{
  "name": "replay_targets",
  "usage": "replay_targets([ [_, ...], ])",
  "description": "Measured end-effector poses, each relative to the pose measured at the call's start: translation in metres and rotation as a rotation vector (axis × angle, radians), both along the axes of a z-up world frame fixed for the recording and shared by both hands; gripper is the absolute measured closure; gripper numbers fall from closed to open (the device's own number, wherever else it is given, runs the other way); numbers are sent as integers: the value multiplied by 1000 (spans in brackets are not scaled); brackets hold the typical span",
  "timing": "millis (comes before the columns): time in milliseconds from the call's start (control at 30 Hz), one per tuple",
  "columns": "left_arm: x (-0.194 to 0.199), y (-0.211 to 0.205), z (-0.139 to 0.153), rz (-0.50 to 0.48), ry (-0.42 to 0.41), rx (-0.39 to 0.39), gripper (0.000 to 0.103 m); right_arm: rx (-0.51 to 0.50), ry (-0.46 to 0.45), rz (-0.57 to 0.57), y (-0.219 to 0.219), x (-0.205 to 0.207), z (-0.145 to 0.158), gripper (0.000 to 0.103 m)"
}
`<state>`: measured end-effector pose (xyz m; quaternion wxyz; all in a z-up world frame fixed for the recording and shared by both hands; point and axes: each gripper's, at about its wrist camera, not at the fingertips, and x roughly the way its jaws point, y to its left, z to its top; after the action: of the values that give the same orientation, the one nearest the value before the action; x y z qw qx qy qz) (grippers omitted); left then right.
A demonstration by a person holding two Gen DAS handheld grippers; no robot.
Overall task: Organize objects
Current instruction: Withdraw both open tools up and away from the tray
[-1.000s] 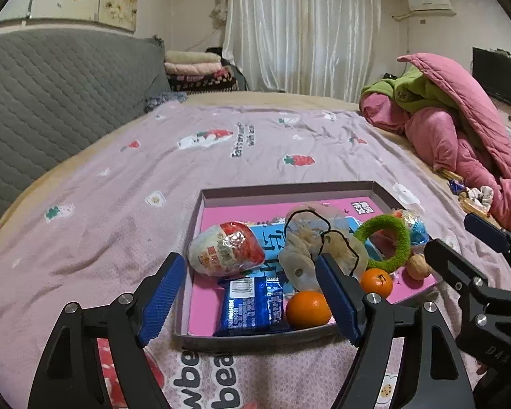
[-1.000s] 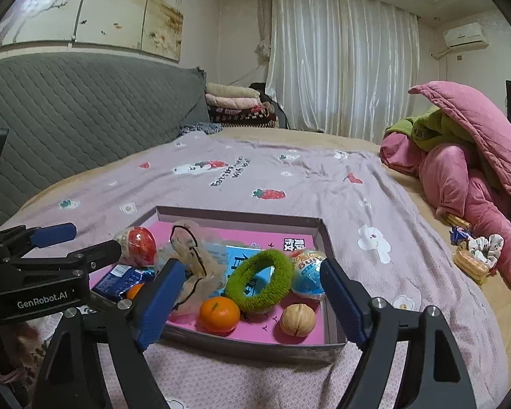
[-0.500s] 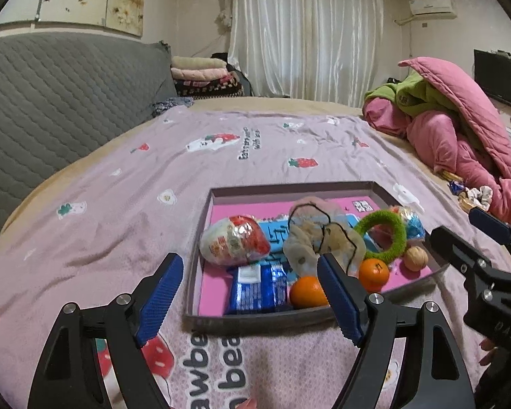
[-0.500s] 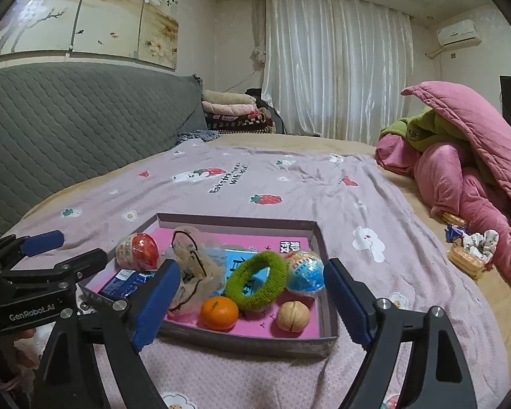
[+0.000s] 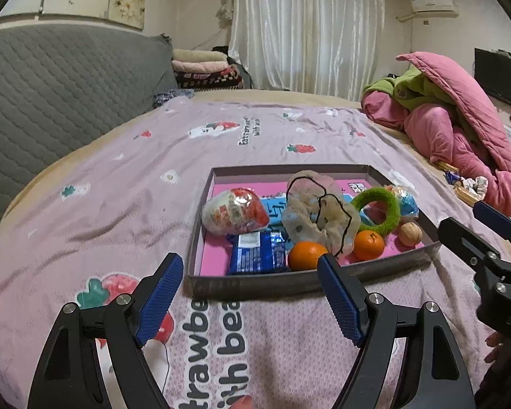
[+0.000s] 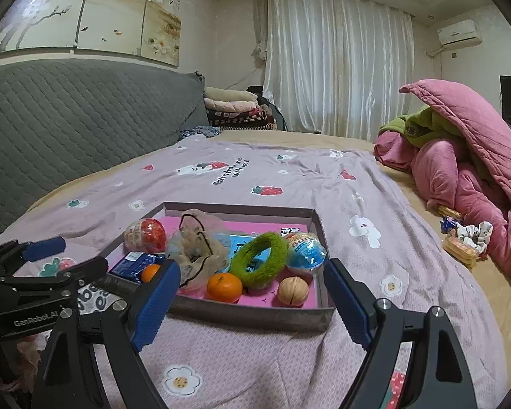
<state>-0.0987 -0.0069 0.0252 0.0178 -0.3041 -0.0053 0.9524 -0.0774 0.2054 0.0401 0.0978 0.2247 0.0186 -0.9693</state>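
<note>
A shallow grey tray [image 5: 289, 284] with a pink floor lies on the lilac strawberry-print bedspread [image 5: 126, 204], and everything is placed here against that tray. Just short of its near-left corner hovers the left gripper [image 5: 247, 301], claw spread wide and holding nothing. Inside the tray at the left end sits a red-and-white foil egg [image 5: 235, 211], with a blue snack packet [image 5: 258, 252] in front of it by the near wall. Next comes an orange [image 5: 306, 255], then a beige mesh scrunchie [image 5: 318, 218] in the middle — it partly covers a second orange [image 5: 368, 245]. A green fuzzy ring [image 6: 259, 259] leans toward the right half, a walnut [image 6: 293, 291] in front of it and a blue-and-white foil egg [image 6: 305, 248] behind. The right gripper [image 6: 252, 303] hangs before the tray's near wall, claw wide and empty. Well to the tray's right — a heap of pink quilt [image 6: 466, 160].
</note>
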Motion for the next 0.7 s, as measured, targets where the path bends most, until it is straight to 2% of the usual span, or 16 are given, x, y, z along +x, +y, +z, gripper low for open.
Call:
replay_targets([
  [233, 6, 2, -4, 1, -5, -13, 21, -30, -15, -7, 2, 8, -3, 17],
  [700, 21, -1, -15, -10, -31, -7, 21, -2, 0, -7, 4, 24, -9, 17],
])
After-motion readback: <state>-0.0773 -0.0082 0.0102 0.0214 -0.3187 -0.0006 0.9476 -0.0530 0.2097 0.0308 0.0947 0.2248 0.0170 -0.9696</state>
